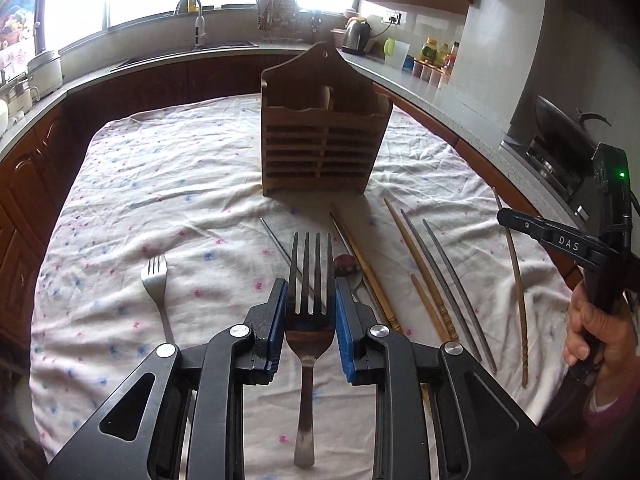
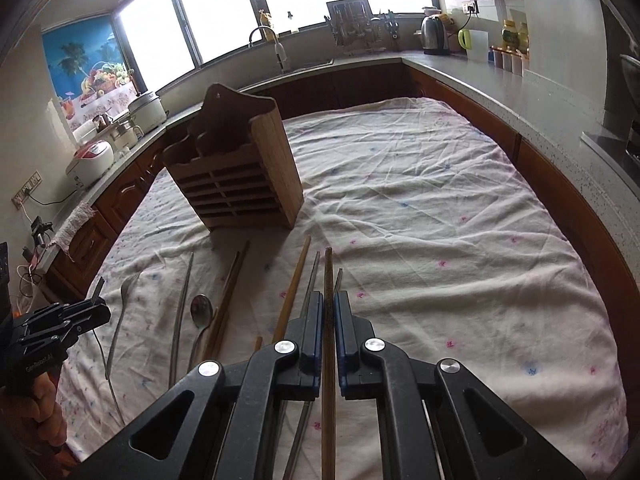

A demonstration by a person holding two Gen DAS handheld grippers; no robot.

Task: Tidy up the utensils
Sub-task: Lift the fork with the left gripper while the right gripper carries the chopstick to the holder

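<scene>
My left gripper (image 1: 311, 316) tilts down over the bench (image 1: 120, 184), its fingers (image 1: 276, 320) pinching a fork (image 1: 310, 280) by the neck, tines pointing ahead toward the wooden holder (image 1: 320, 144). A second fork (image 1: 156, 280) lies on the cloth to its left; a spoon (image 1: 350, 266) and loose chopsticks (image 1: 448, 280) lie to its right. My right gripper (image 2: 329, 316), marked "DAS" on its side, also tilts down, fingers (image 2: 314, 320) pressed on one wooden chopstick (image 2: 329, 272) running straight between them, right of the holder.
</scene>
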